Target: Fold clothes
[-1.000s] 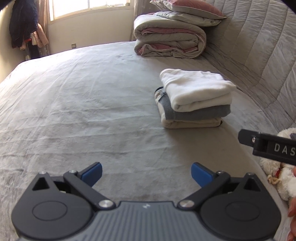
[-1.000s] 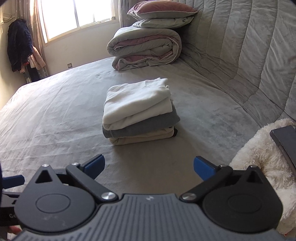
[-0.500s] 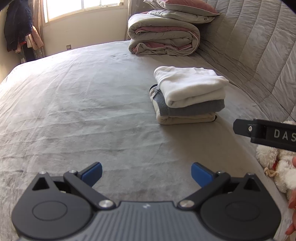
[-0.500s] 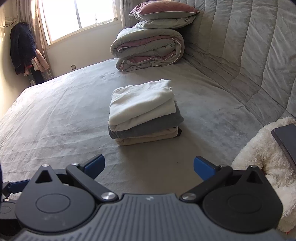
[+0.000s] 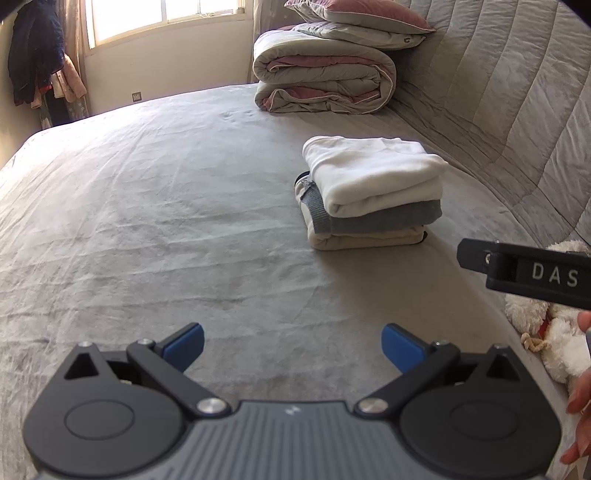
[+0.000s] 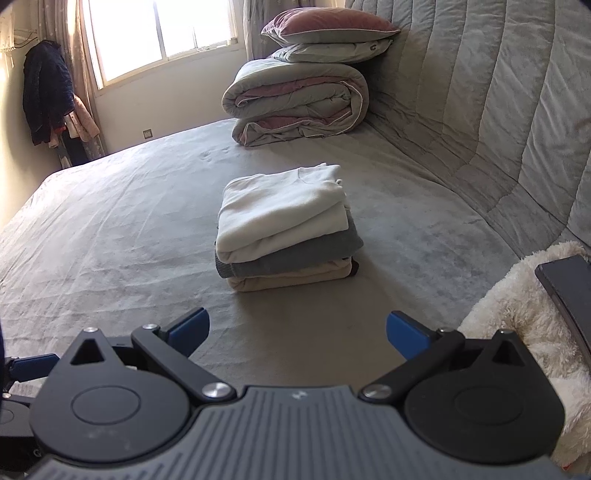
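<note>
A neat stack of three folded garments lies on the grey bed: a white top over a grey knit over a beige piece. My left gripper hovers open above bare sheet, well short and left of the stack, holding nothing. My right gripper is open too, empty, a little in front of the stack. Part of the right gripper's body shows at the right edge of the left wrist view, with a person's fingers beneath.
The grey bed sheet stretches wide to the left. A rolled duvet with pillows sits at the far end. A quilted headboard rises on the right. A white plush toy carries a dark flat device. Clothes hang by the window.
Both grippers have drifted slightly, so the folded stack shifts a little in each view. Both stay open and empty; the stack itself has not moved.
</note>
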